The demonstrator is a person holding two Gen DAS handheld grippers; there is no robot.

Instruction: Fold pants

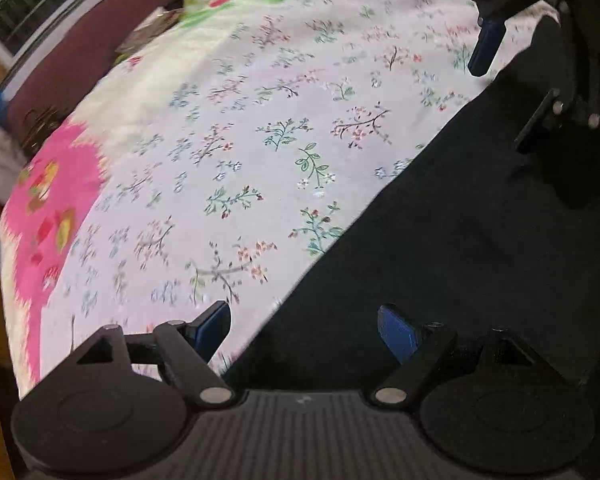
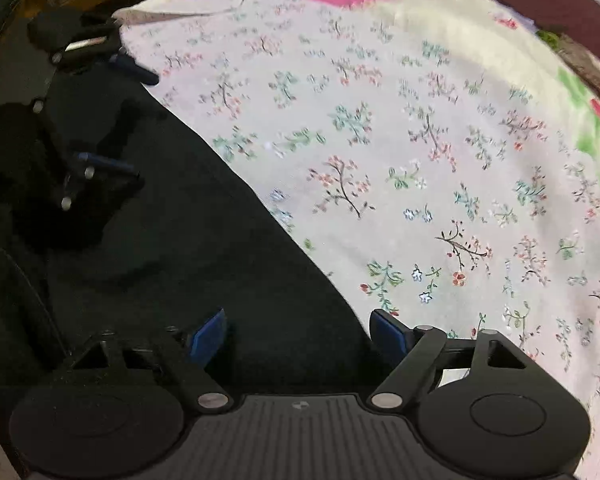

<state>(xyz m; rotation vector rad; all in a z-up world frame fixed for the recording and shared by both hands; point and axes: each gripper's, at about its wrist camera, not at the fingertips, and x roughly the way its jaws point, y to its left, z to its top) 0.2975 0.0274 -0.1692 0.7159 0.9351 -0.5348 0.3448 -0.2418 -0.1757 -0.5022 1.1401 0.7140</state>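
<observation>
Pants fold: grasp stage, no new fold visible yet.
I have the left gripper [image 1: 304, 334] and right gripper [image 2: 296, 334], both wide and empty, straddling the black pants' [image 1: 440, 240] edge on the floral bedsheet [image 1: 240, 140].

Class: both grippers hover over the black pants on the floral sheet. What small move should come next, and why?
Probably lower both onto the pants' edge and close. The left gripper and right gripper are open, each straddling the edge where pants meet sheet, holding nothing.
</observation>
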